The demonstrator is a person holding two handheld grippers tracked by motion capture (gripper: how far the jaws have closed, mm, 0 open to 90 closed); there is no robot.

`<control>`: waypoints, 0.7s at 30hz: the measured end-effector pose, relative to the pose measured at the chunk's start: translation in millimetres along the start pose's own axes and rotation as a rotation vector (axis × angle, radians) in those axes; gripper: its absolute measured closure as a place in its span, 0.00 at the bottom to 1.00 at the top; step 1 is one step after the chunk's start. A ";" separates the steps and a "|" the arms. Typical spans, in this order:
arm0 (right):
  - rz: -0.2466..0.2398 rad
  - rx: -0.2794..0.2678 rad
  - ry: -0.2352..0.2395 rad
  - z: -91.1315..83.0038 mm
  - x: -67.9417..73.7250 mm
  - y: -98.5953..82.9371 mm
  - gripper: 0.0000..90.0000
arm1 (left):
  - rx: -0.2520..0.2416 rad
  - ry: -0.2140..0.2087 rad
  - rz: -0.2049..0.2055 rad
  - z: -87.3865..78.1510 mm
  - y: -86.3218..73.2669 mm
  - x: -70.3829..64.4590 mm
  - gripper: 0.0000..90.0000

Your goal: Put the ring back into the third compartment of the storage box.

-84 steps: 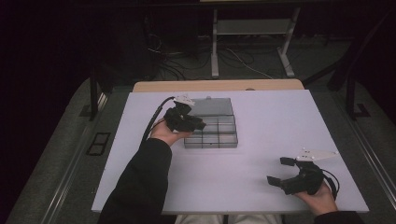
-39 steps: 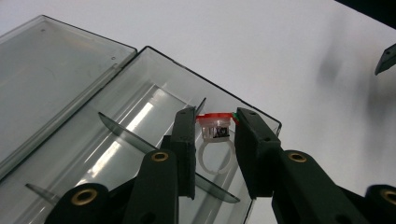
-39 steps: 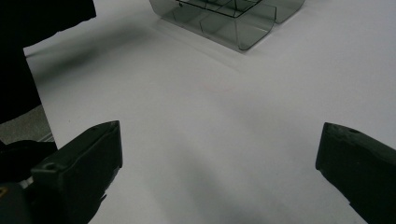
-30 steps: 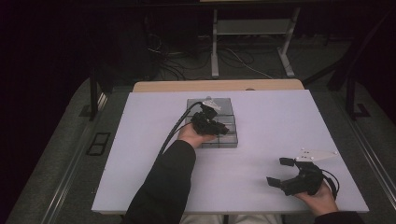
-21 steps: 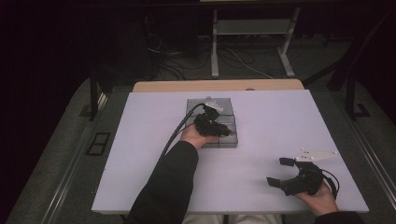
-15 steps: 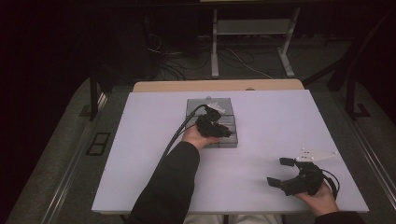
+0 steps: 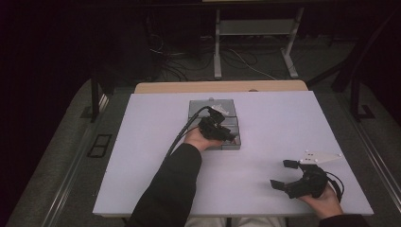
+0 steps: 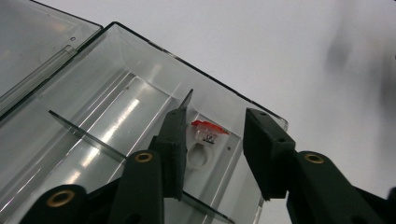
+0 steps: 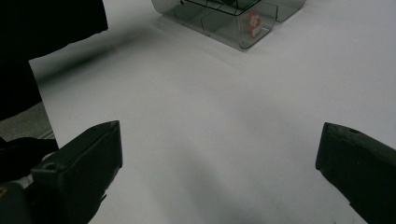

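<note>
The left gripper [image 8: 212, 154] is reaching down into the corner compartment of a clear plastic organizer box [image 7: 213, 124], its jaws parted narrowly and straddling a small white-and-red piece [image 8: 205, 140] lying on the compartment floor, apparently lined up to pinch it; nothing is gripped yet. The box is lying open on the white tabletop [image 7: 283, 123], its glossy walls and thin dividers catching the light. Well apart from the box, toward the person's side, the right gripper [image 7: 287, 175] is resting idle with its jaws spread wide and empty.
</note>
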State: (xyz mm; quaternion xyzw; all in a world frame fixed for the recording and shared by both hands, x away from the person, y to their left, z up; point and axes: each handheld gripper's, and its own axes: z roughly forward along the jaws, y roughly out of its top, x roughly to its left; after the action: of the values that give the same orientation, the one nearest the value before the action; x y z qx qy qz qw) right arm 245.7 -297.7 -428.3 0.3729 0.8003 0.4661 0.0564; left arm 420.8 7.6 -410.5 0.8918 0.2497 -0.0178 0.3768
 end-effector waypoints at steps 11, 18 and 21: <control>0.000 0.000 -0.004 -0.7 -0.6 -0.4 0.00 | -0.030 -0.010 0.009 -26.6 0.7 -4.0 0.40; -0.001 0.003 -0.004 -0.5 0.0 -0.7 0.00 | -0.033 0.013 0.021 -40.7 -5.4 -11.7 0.16; -0.001 0.003 -0.005 -0.5 0.2 -0.7 0.00 | -0.028 0.025 0.022 -46.5 -8.3 -16.2 0.07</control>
State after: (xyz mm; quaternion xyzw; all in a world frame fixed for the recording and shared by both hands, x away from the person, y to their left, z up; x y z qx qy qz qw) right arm 245.0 -298.2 -428.5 0.3737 0.8011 0.4639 0.0583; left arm 395.5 37.3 -379.2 0.8894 0.2448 0.0009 0.3862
